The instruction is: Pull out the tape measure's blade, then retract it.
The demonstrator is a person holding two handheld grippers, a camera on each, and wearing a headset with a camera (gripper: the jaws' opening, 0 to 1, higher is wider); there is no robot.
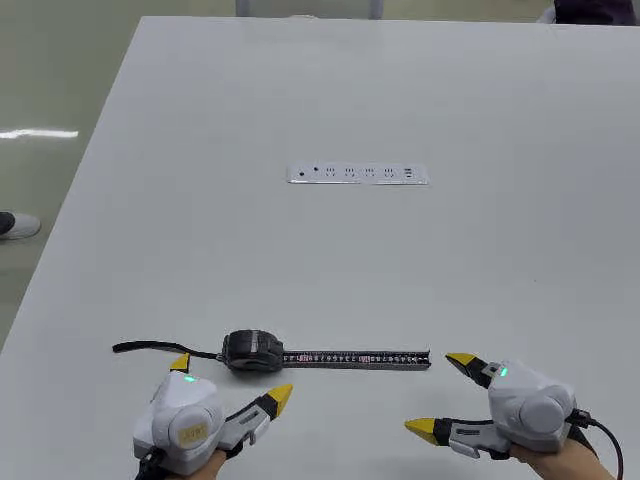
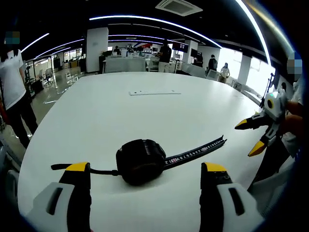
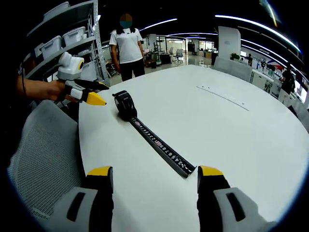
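Your left tongs (image 1: 230, 380) and right tongs (image 1: 440, 393) stand apart, empty, near the black tape measure (image 1: 252, 350), its dark numbered blade (image 1: 355, 359) out on the white desk (image 1: 350, 250).

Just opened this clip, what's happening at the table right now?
A person holds a gripper in each hand over a white table. A black tape measure lies there with its blade pulled out flat toward the right gripper, strap trailing the other way. The left gripper is close to the tape measure, the right gripper near the blade's tip; both are open and neither grips anything. A power strip lies farther up the table.
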